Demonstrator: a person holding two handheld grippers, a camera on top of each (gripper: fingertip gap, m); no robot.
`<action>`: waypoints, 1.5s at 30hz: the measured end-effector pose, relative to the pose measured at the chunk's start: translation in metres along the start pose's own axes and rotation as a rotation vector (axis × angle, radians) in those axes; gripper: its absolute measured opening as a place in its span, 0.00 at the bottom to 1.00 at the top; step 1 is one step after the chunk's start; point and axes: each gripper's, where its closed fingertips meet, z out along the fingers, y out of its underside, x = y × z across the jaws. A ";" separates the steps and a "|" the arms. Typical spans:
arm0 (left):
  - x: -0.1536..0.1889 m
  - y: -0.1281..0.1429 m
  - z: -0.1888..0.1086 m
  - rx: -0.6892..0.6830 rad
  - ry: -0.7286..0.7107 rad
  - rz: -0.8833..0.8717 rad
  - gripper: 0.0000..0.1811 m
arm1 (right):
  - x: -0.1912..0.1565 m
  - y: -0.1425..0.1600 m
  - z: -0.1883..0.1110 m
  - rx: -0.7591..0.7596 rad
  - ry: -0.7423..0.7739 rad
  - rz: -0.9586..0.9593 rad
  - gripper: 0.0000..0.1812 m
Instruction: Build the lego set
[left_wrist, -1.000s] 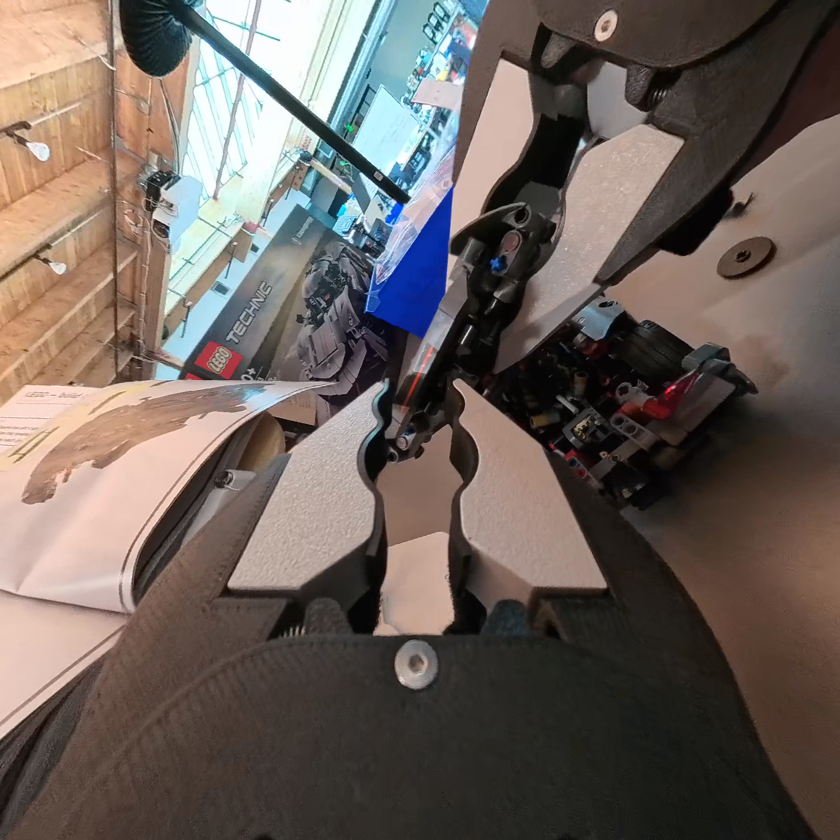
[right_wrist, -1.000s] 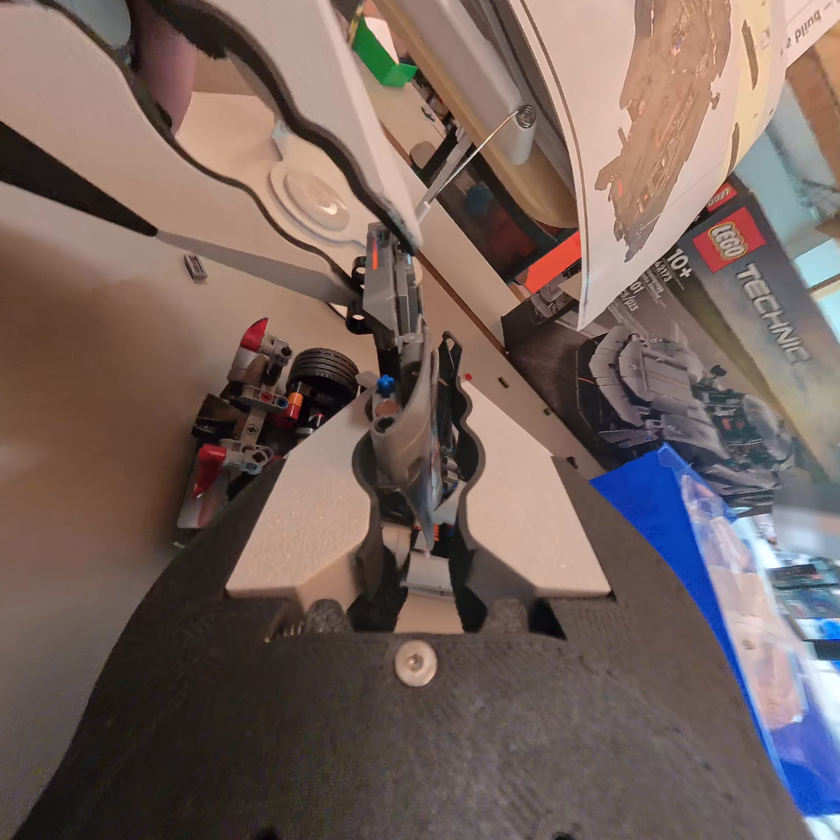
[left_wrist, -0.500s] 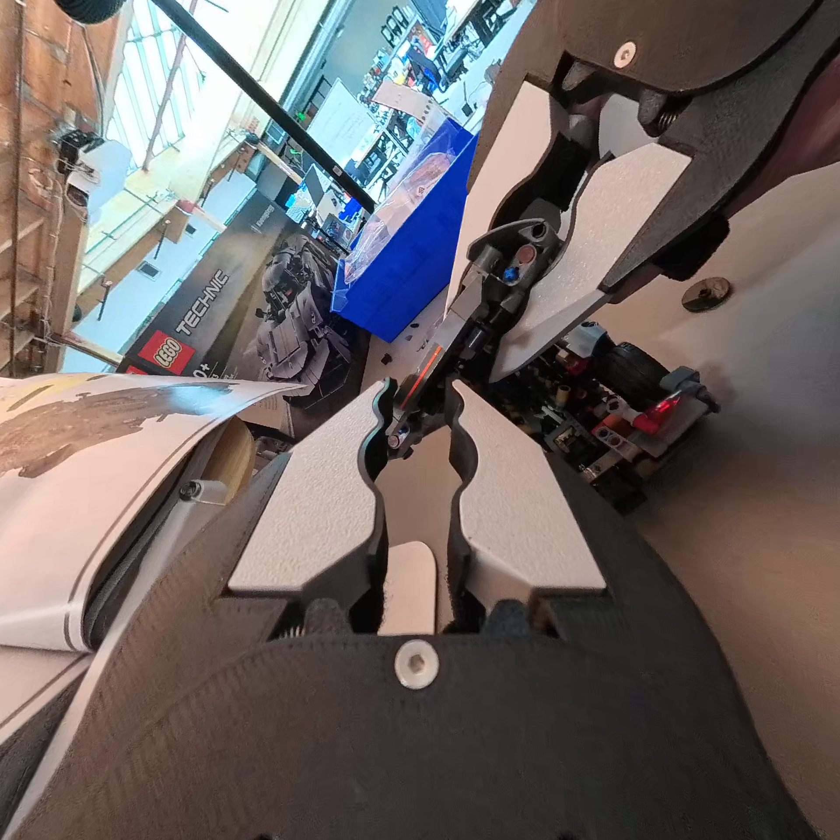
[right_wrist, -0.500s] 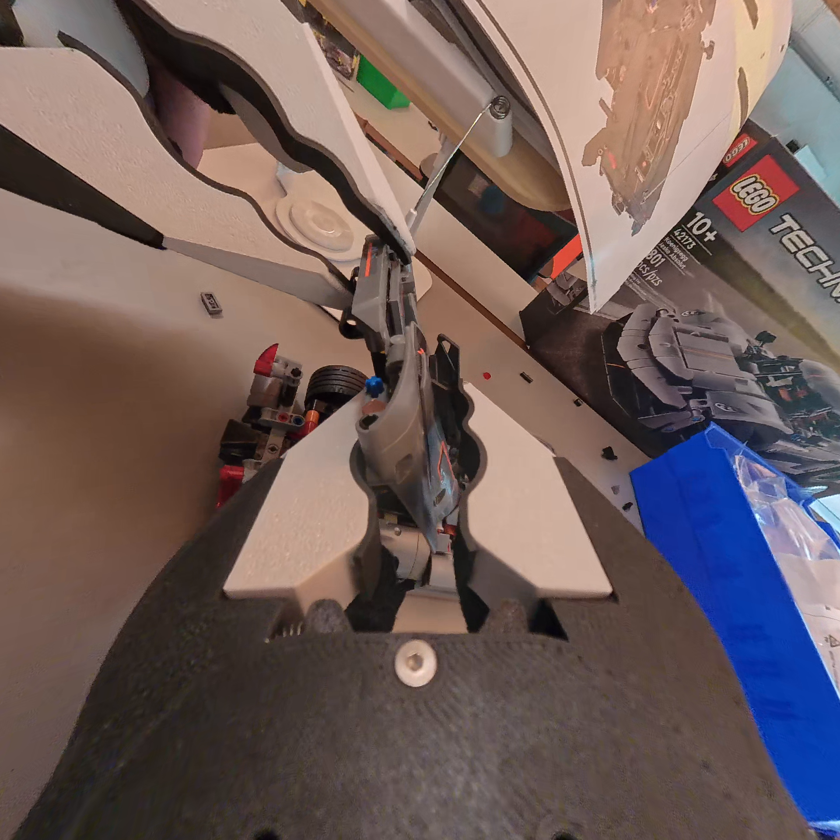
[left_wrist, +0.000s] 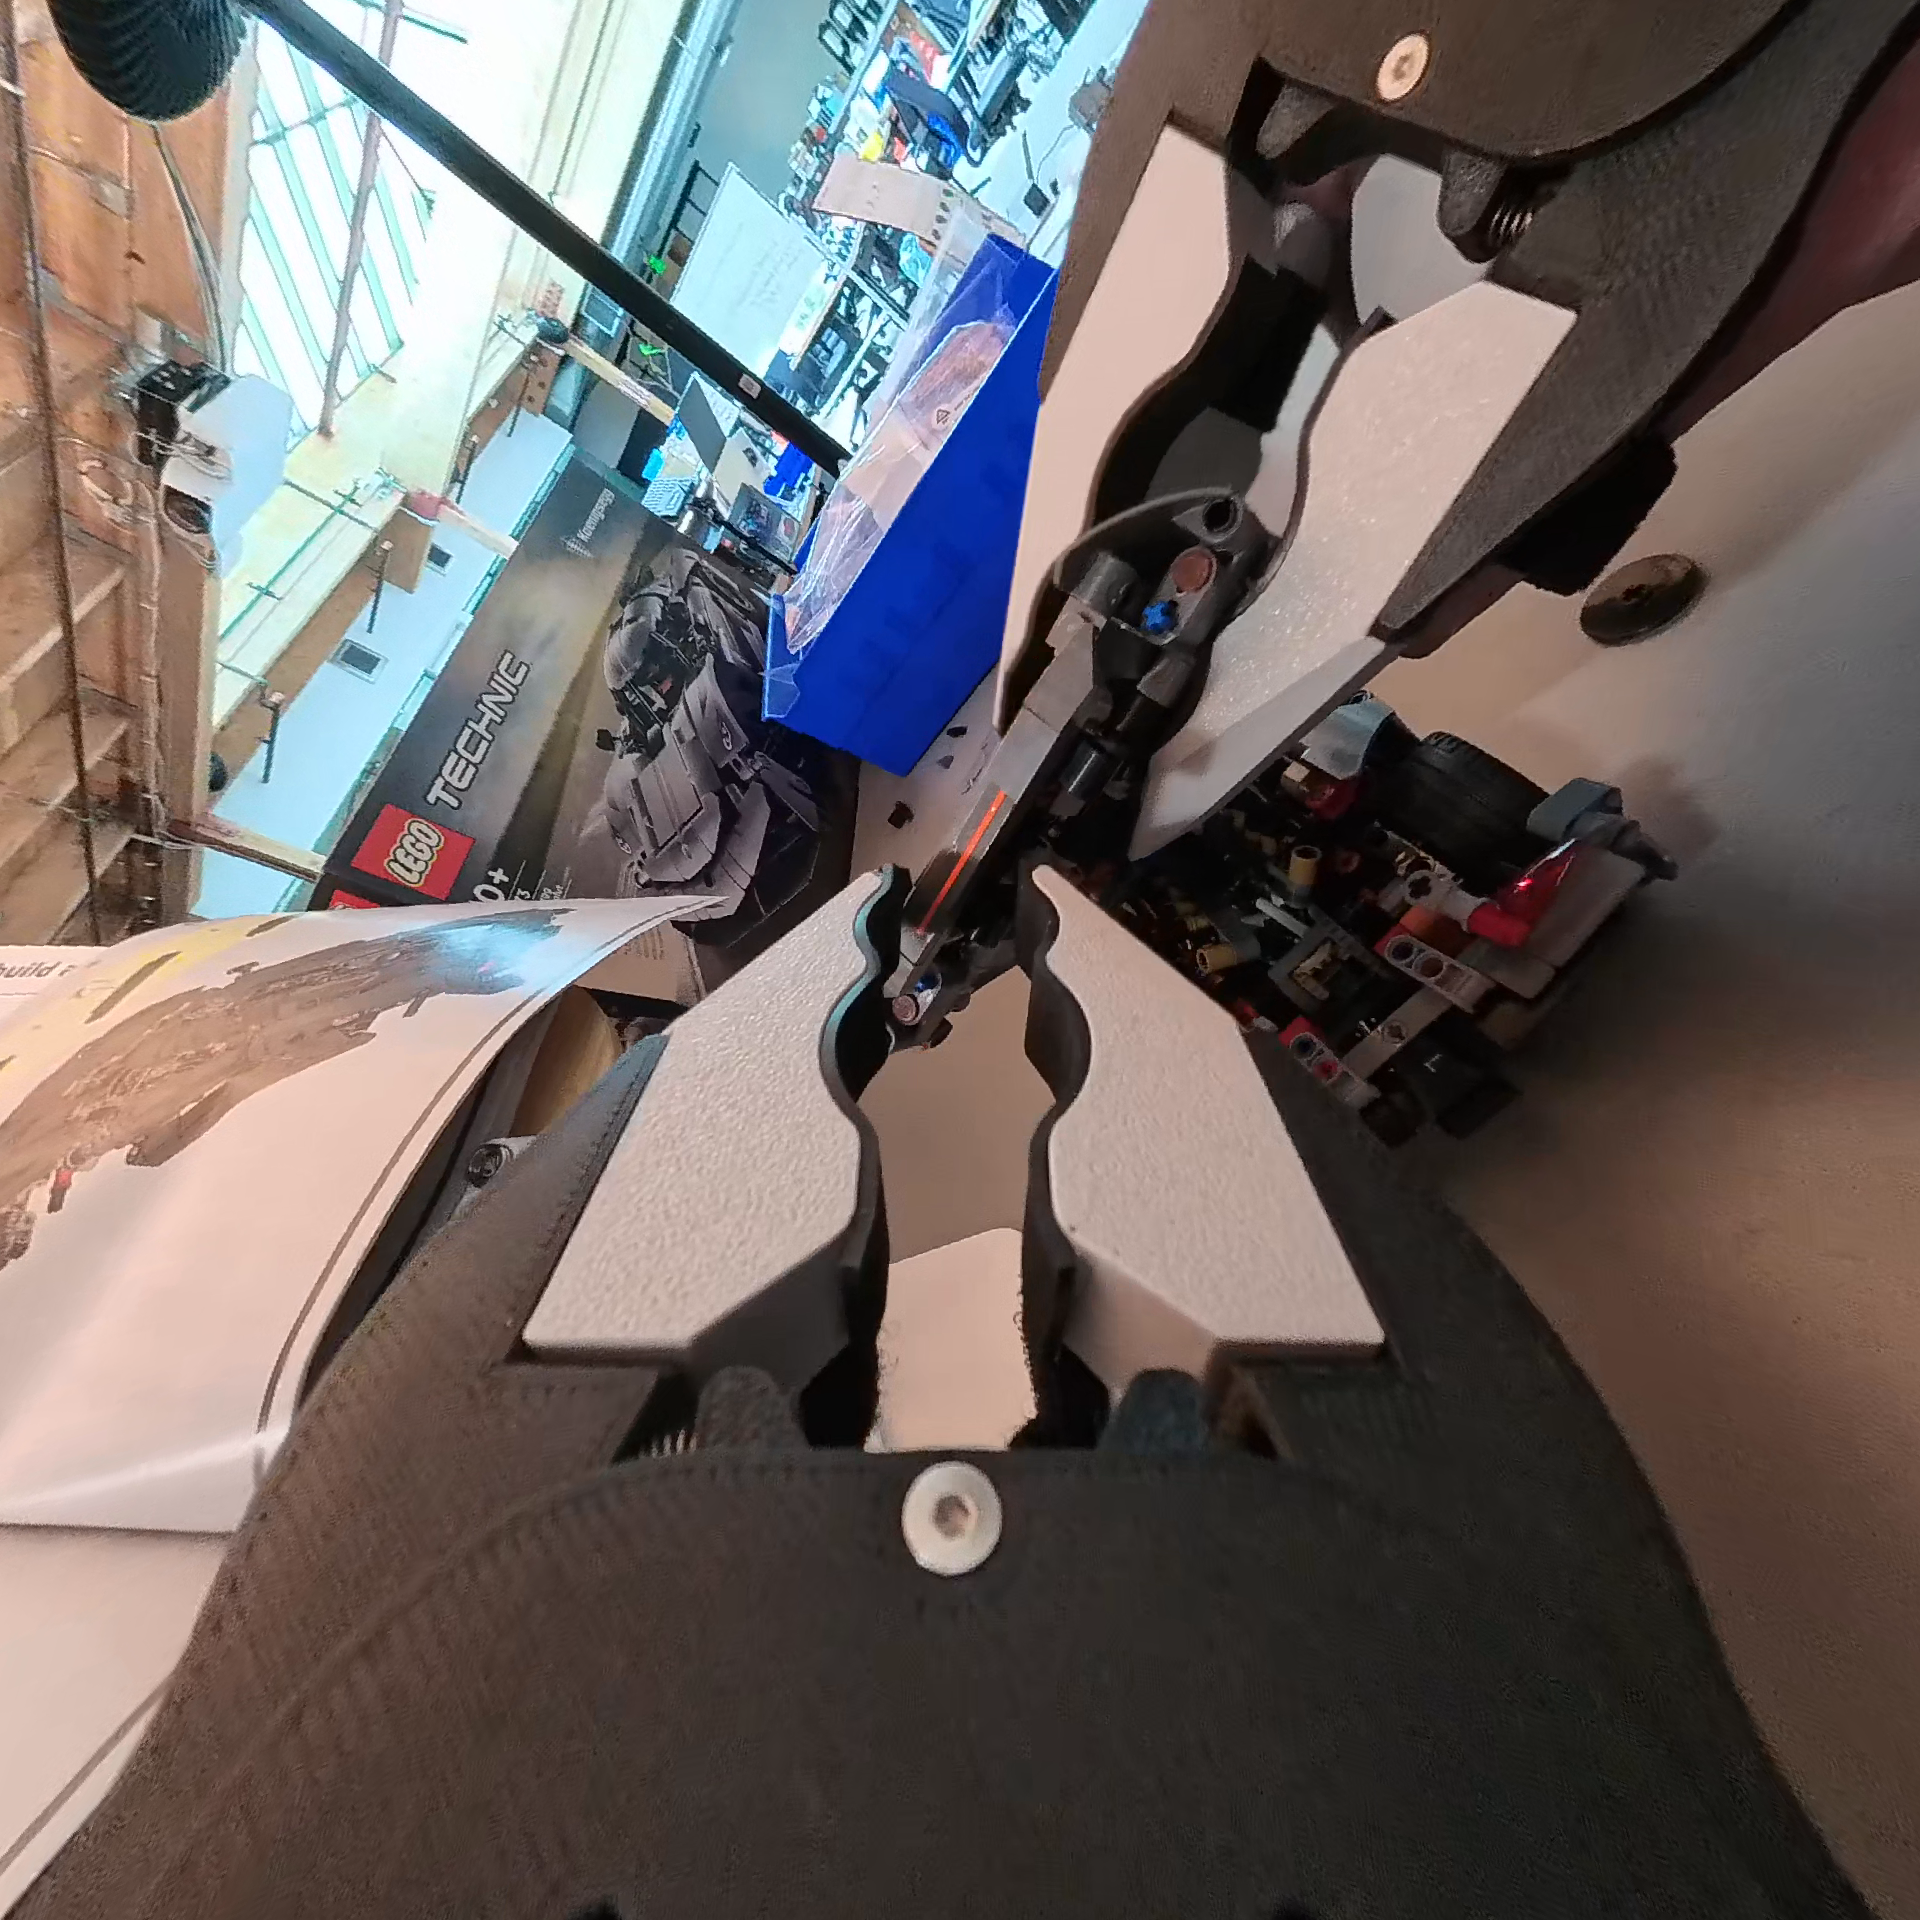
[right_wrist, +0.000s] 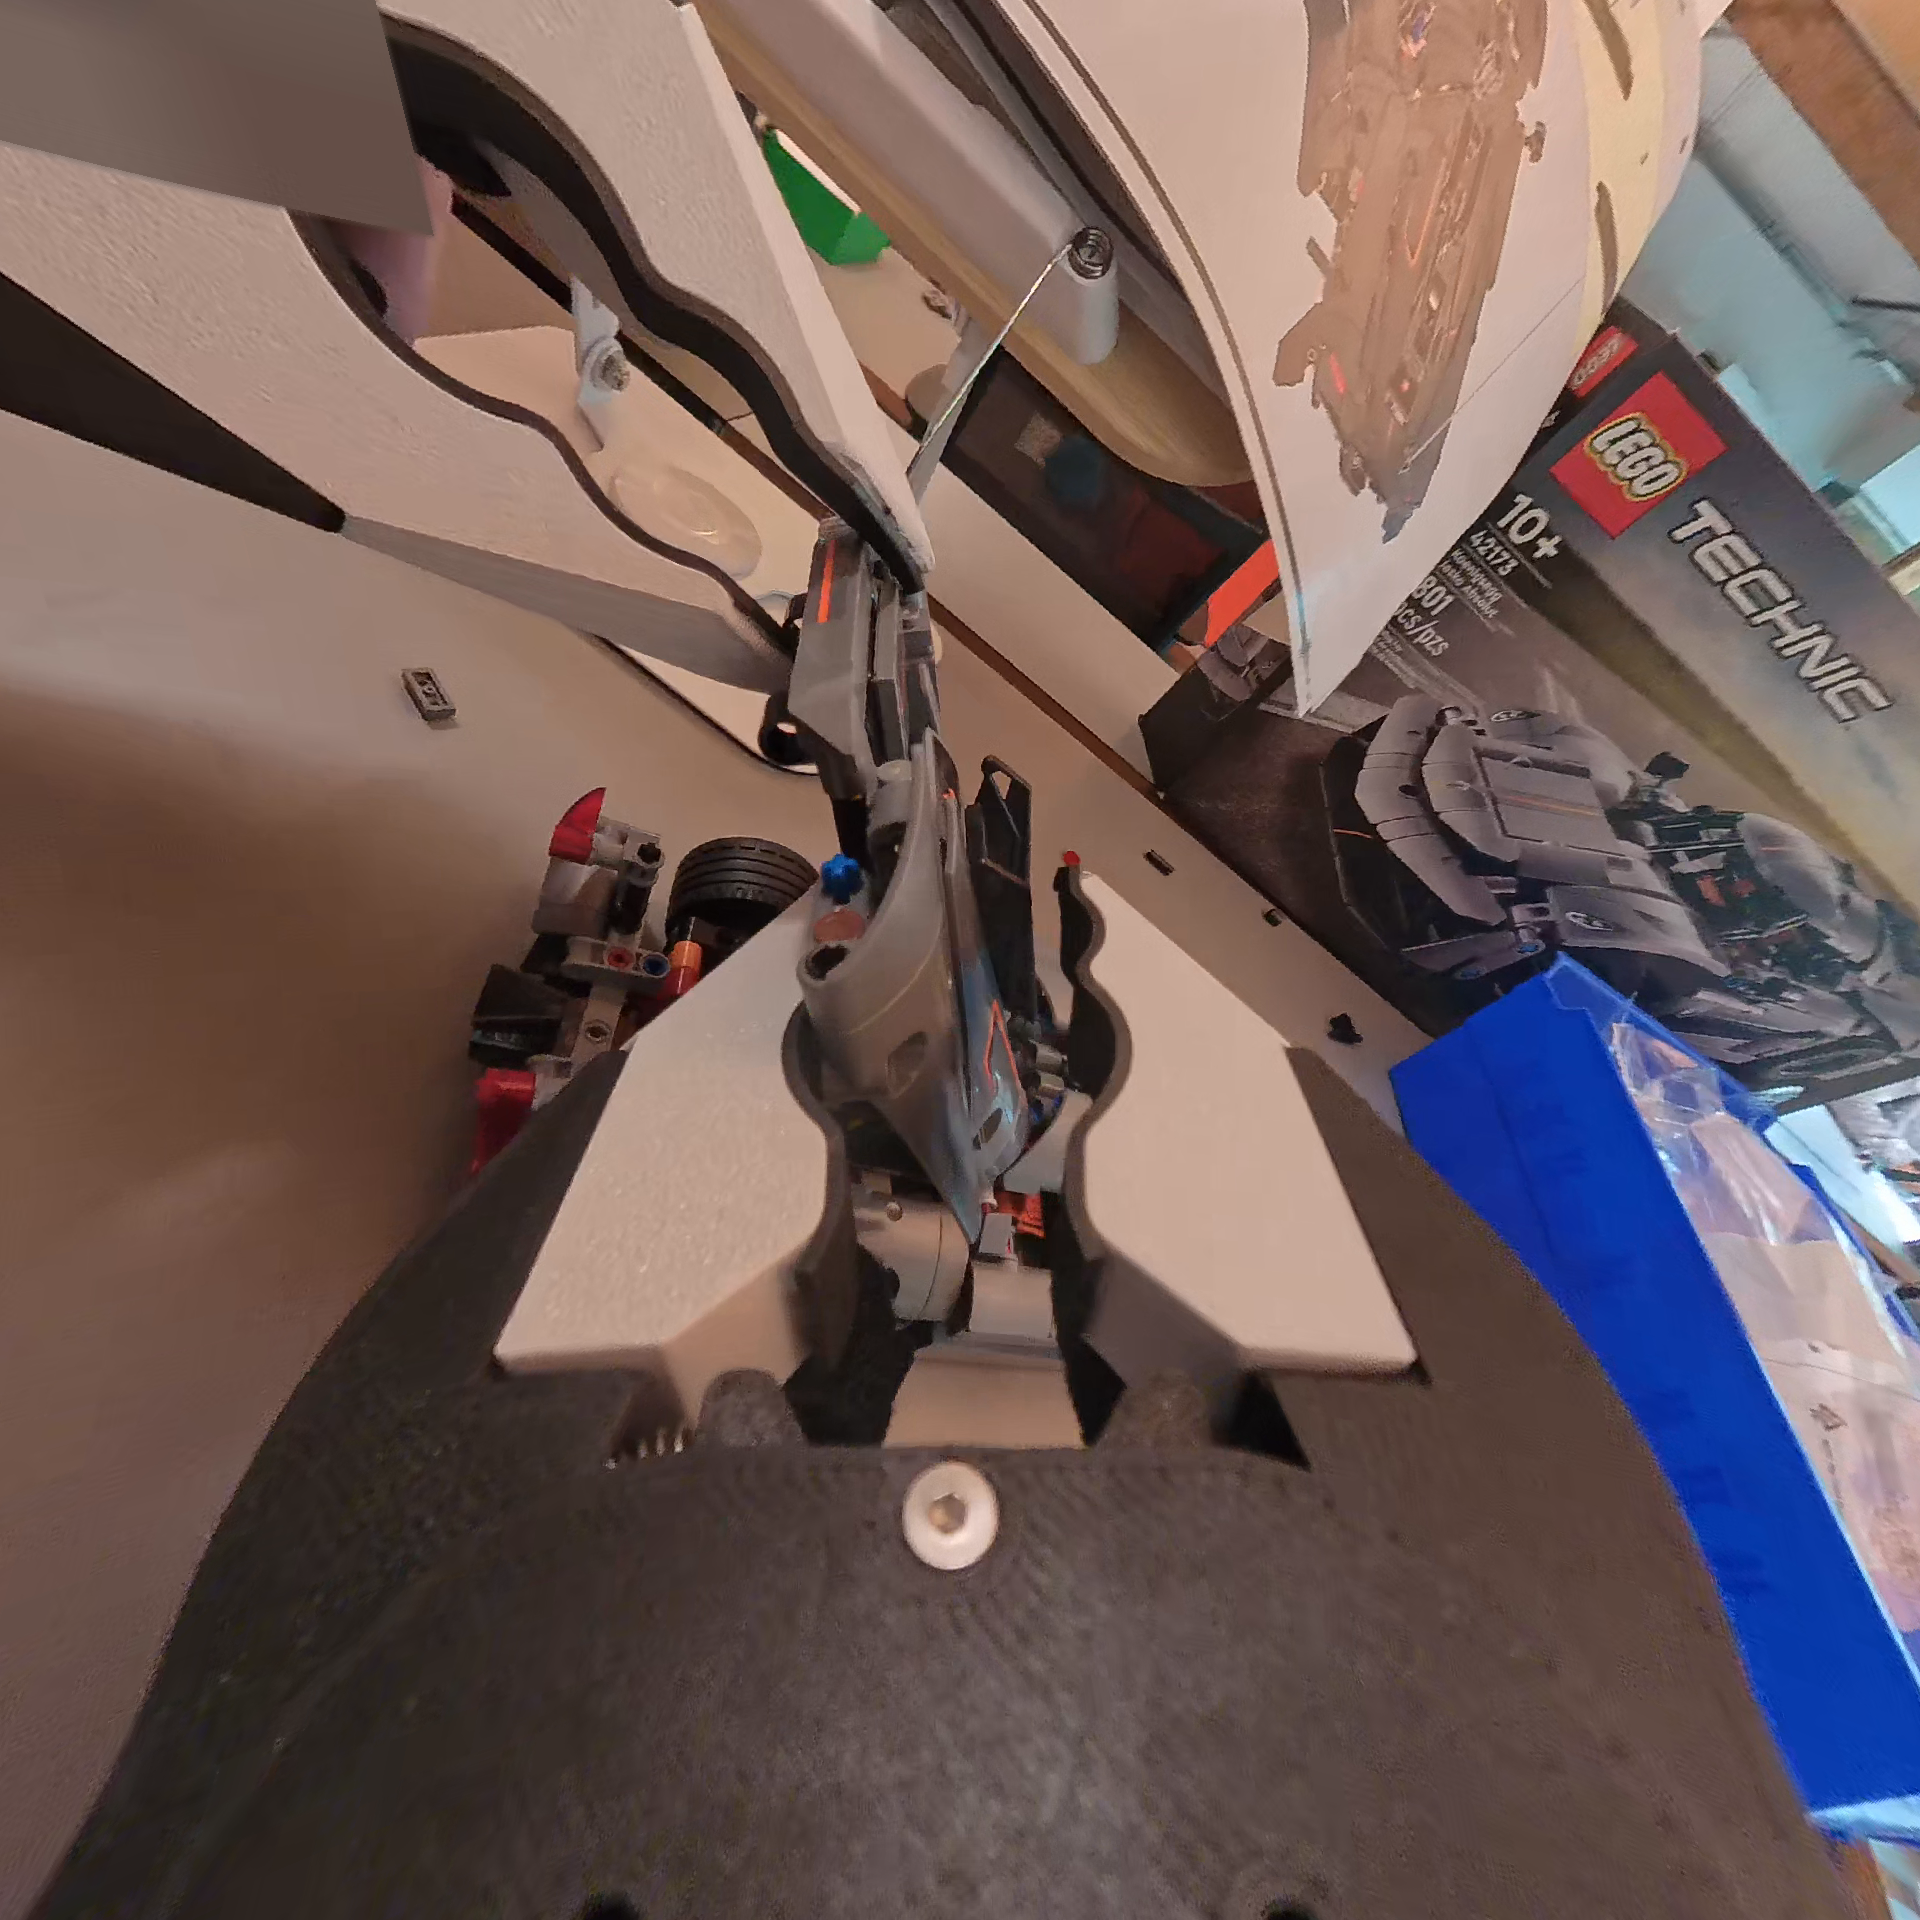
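A long grey lego panel assembly (left_wrist: 1049, 691) with an orange stripe is held in the air between both grippers. My left gripper (left_wrist: 961, 894) is shut on its narrow end. My right gripper (right_wrist: 945, 904) is shut on its curved grey end (right_wrist: 914, 987), which has a blue pin on it. In the left wrist view the right gripper (left_wrist: 1075, 769) comes in from the top right. In the right wrist view the left gripper (right_wrist: 842, 623) comes in from the top left. The part-built lego car chassis (left_wrist: 1382, 935) with a black wheel (right_wrist: 732, 883) lies on the table below.
The open instruction booklet (left_wrist: 260, 1039) stands on a holder beside the lego box (left_wrist: 582, 748). A blue bin (right_wrist: 1662, 1299) holds clear bags. A small grey piece (right_wrist: 428, 694) lies on the beige table (right_wrist: 208, 935).
Both grippers keep their hold on the assembly and have swung together a little, so the background has shifted. The chassis has stayed on the table.
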 end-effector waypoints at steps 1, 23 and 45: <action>0.000 0.000 0.000 0.001 -0.001 0.007 0.10 | -0.001 0.000 -0.001 -0.003 -0.001 -0.007 0.19; 0.005 -0.006 0.000 -0.054 -0.017 0.150 0.09 | 0.000 0.006 0.004 -0.049 0.033 -0.053 0.17; 0.002 -0.007 0.002 -0.036 -0.026 0.075 0.09 | 0.002 0.004 0.004 -0.033 0.048 -0.054 0.18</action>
